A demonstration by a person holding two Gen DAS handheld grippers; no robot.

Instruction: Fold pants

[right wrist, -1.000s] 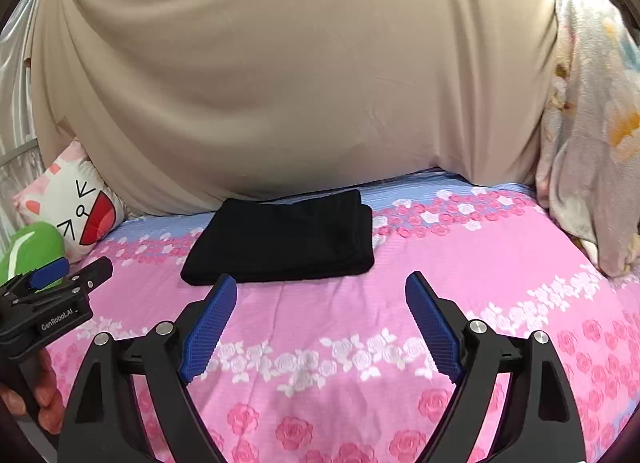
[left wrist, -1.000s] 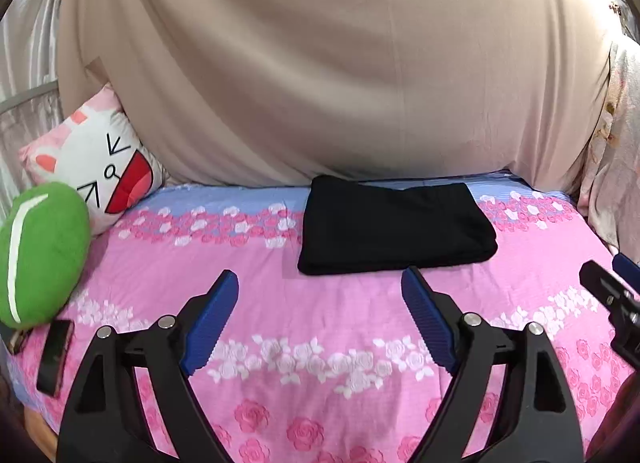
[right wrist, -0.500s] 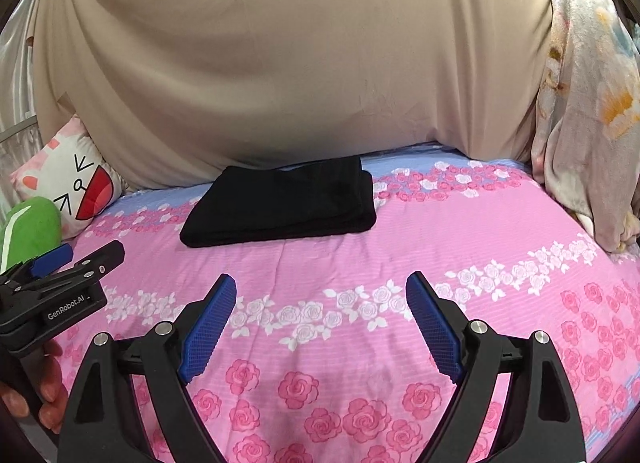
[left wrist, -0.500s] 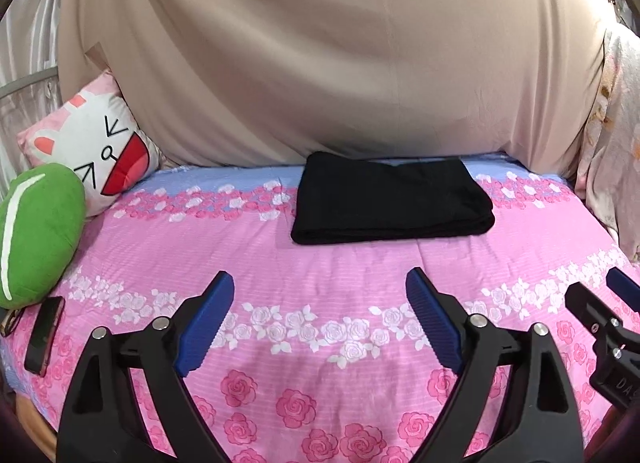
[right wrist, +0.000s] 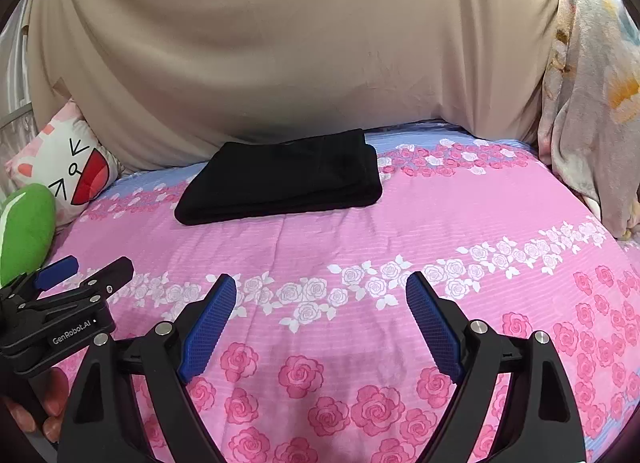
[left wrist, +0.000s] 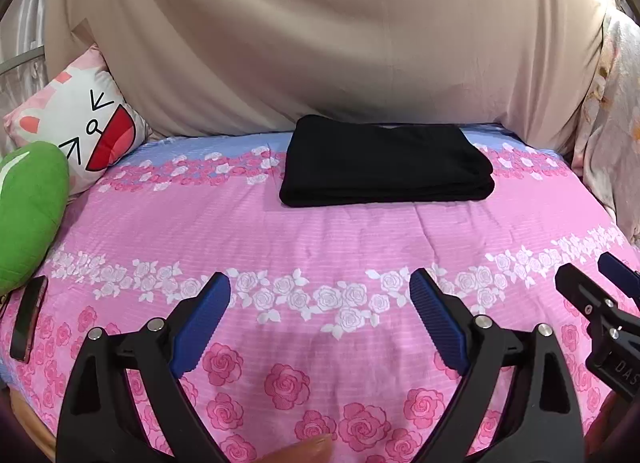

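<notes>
The black pants (left wrist: 384,163) lie folded into a flat rectangle at the far side of the pink floral bed (left wrist: 320,239), close to the beige cover behind; they also show in the right wrist view (right wrist: 284,179). My left gripper (left wrist: 320,295) is open and empty above the bed's near part, well short of the pants. My right gripper (right wrist: 320,295) is open and empty too, beside the left one. The right gripper shows at the right edge of the left wrist view (left wrist: 600,303), and the left gripper at the left edge of the right wrist view (right wrist: 72,287).
A cat-face pillow (left wrist: 76,123) and a green cushion (left wrist: 28,207) sit at the bed's left. A dark phone (left wrist: 28,319) lies near the left front edge. A floral blanket (right wrist: 592,103) hangs at the right. A beige draped cover (left wrist: 320,43) rises behind the bed.
Both grippers have pulled back toward the bed's near edge, away from the folded pants. The pants have not moved. Both grippers stay open.
</notes>
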